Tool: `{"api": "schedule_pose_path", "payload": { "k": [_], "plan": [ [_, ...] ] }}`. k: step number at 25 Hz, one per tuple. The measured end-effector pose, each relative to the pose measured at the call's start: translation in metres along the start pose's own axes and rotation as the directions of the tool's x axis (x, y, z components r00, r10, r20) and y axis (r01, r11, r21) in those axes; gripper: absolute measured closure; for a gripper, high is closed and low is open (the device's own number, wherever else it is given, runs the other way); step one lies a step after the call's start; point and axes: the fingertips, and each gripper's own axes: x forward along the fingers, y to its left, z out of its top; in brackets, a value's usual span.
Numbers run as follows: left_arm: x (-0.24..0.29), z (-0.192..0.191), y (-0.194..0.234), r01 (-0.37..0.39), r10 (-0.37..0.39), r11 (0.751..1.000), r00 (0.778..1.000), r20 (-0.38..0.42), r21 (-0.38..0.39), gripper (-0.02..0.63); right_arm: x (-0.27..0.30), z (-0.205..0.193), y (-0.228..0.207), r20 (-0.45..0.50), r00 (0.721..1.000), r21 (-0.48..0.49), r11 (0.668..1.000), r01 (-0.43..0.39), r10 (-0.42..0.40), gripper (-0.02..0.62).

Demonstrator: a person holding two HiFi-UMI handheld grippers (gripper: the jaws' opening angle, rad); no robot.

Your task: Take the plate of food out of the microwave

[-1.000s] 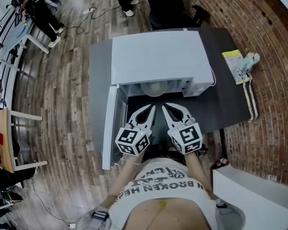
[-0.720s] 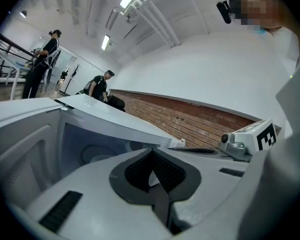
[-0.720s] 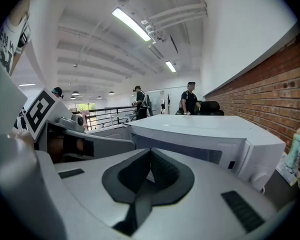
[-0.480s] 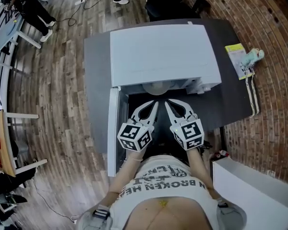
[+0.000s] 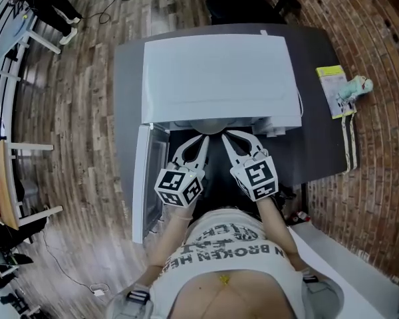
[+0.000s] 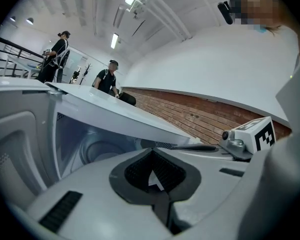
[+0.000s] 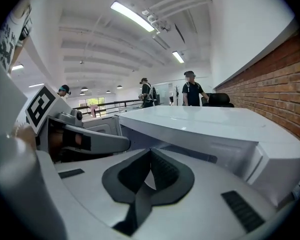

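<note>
The left gripper (image 5: 200, 139) and the right gripper (image 5: 227, 136) point side by side at the open microwave (image 5: 219, 72). Each has its jaws pressed together with nothing between them. Just ahead of their tips, the plate (image 5: 209, 125) shows only as a pale curved edge; the microwave's top hides the rest from the head view. In the left gripper view a round pale shape sits deeper in the cavity, and any food on it cannot be made out. The door (image 5: 142, 185) hangs open at the left gripper's left.

Booklet (image 5: 328, 85) beside toy (image 5: 356, 86); brick wall (image 5: 382, 151)
</note>
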Motion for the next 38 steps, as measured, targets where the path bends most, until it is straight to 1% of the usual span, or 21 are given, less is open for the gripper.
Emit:
{"api": "schedule_pose_path", "payload": {
  "k": [5,12,16,21,27,35,38],
  "plan": [
    [0.006,-0.004,0.008,-0.034,0.034,0.999,0.999,-0.007,-0.007,0.598,0.006,-0.008,-0.003,-0.025,0.999,-0.013,0.999,-0.033,0.033,0.588],
    [0.010,-0.014,0.023,-0.068,0.067,0.997,0.998,-0.020,-0.041,0.598,0.015,-0.022,-0.011,-0.063,0.998,-0.021,0.999,-0.033,0.031,0.588],
    [0.012,-0.025,0.037,-0.101,0.099,0.994,0.994,-0.050,-0.031,0.598,0.025,-0.029,-0.013,-0.088,0.996,-0.025,0.999,-0.031,0.029,0.588],
    [0.017,-0.041,0.053,-0.131,0.128,0.991,0.988,-0.089,-0.024,0.598,0.038,-0.047,-0.018,-0.131,0.991,-0.034,0.999,-0.029,0.025,0.588],
    [0.024,-0.058,0.069,-0.151,0.144,0.988,0.980,-0.138,-0.038,0.598,0.050,-0.073,-0.023,-0.206,0.978,-0.014,1.000,-0.028,0.025,0.588],
    [0.034,-0.076,0.089,-0.177,0.165,0.983,0.967,-0.194,-0.045,0.598,0.066,-0.098,-0.038,-0.256,0.967,0.004,1.000,-0.008,0.009,0.588],
    [0.037,-0.084,0.095,-0.186,0.170,0.981,0.962,-0.215,-0.055,0.598,0.069,-0.107,-0.042,-0.286,0.958,0.017,1.000,-0.005,0.010,0.588]
  ]
}}
